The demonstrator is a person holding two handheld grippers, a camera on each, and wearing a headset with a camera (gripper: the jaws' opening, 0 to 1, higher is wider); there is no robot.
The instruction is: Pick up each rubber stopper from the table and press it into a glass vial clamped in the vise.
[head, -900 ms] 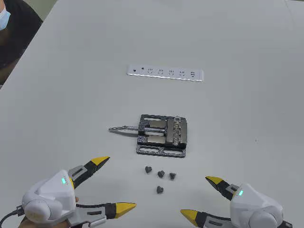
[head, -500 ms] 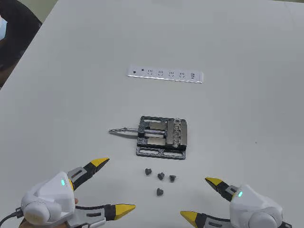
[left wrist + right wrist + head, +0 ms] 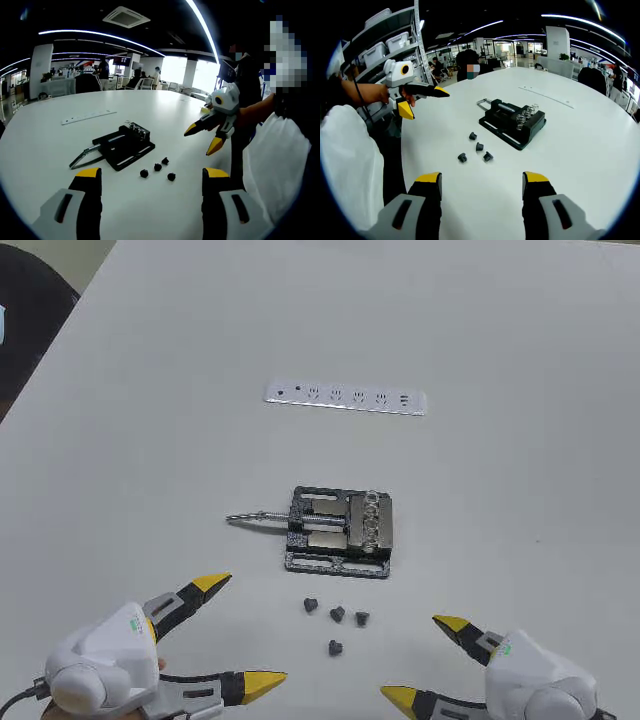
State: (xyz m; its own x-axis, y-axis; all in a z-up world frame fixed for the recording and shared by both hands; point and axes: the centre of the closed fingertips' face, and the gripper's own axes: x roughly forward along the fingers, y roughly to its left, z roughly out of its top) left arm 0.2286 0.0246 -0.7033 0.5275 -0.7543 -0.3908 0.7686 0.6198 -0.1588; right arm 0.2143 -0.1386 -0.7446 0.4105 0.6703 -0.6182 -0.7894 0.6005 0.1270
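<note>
Four rubber stoppers point(image 3: 338, 613) lie loose on the table point(image 3: 520, 440), just near of the vise point(image 3: 318, 532) clamping the glass vials point(image 3: 370, 520). The left gripper point(image 3: 245, 630) and right gripper point(image 3: 425, 658) hover nearer, both spread and empty. In the left gripper view the stoppers crowd together, so a pinch could scatter neighbours. In the right gripper view the vials stand packed in a row, so an off-centre press could jam.

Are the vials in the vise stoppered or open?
Open: the glass vials in the vise show bare clear mouths, and four rubber stoppers lie loose on the table.

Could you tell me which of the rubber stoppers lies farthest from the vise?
The lone rubber stopper lowest in the head view; the other three form a row nearer the vise.
</note>
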